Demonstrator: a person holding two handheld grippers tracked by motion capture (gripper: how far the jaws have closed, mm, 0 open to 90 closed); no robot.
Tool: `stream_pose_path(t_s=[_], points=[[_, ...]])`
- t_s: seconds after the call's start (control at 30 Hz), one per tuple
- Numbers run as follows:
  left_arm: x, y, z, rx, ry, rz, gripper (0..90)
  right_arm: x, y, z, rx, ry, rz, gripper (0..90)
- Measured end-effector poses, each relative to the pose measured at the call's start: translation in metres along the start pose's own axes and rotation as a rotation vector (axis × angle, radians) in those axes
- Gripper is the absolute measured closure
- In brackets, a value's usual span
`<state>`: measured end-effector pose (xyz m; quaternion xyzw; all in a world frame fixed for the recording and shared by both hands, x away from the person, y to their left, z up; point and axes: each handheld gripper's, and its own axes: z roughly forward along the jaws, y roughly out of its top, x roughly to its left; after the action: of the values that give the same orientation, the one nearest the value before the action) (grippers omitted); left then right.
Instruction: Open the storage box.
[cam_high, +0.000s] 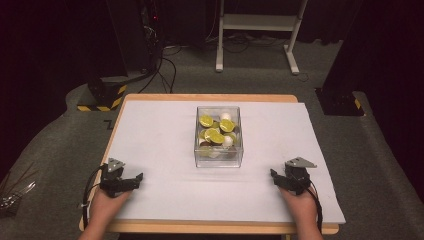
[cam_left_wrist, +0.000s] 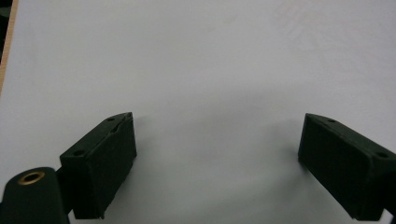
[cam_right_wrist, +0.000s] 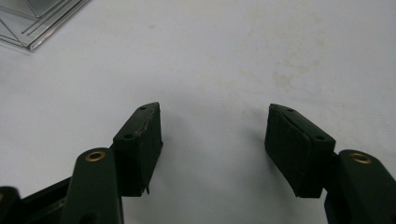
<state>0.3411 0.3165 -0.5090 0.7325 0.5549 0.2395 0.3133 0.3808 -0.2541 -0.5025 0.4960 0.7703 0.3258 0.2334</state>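
Observation:
A clear plastic box (cam_high: 218, 156) stands in the middle of the white table mat (cam_high: 165, 140); it holds several green lime halves (cam_high: 215, 135) and a few white round pieces (cam_high: 226, 116). My left gripper (cam_high: 134, 181) rests low on the mat near the front left, a hand behind it. Its jaws stand wide apart over bare mat, with nothing between them (cam_left_wrist: 217, 140). At the front right my right gripper (cam_high: 276, 179) lies on the mat, also open and empty (cam_right_wrist: 214, 128). A corner of the clear box (cam_right_wrist: 35, 21) shows at the upper left of the right gripper view.
The mat covers a wooden table (cam_high: 210, 98) whose edge shows at the back and front. Beyond it are grey carpet, a white stand's legs (cam_high: 257, 30), cables, and a black base with yellow stripes (cam_high: 100, 95). Broad bare mat lies on both sides of the box.

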Motion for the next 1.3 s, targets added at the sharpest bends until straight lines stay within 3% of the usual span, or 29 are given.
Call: stream_pose_path(t_s=[0.3, 0.5, 0.87, 1.3], points=[[0.0, 0.0, 0.0, -0.001, 0.0, 0.001, 11.5, -0.003, 0.0, -0.001, -0.006, 0.009, 0.031, 37.4], [0.0, 0.0, 0.0, -0.001, 0.0, 0.001, 11.5, -0.002, 0.001, -0.009, -0.046, -0.001, 0.014, 38.9], [0.0, 0.0, 0.0, -0.002, 0.0, 0.001, 11.5, 0.012, 0.007, -0.022, -0.1, -0.001, 0.003, 40.6], [0.0, 0.0, 0.0, -0.001, 0.0, 0.001, 11.5, 0.037, 0.013, -0.025, -0.15, 0.047, -0.023, 38.5]])
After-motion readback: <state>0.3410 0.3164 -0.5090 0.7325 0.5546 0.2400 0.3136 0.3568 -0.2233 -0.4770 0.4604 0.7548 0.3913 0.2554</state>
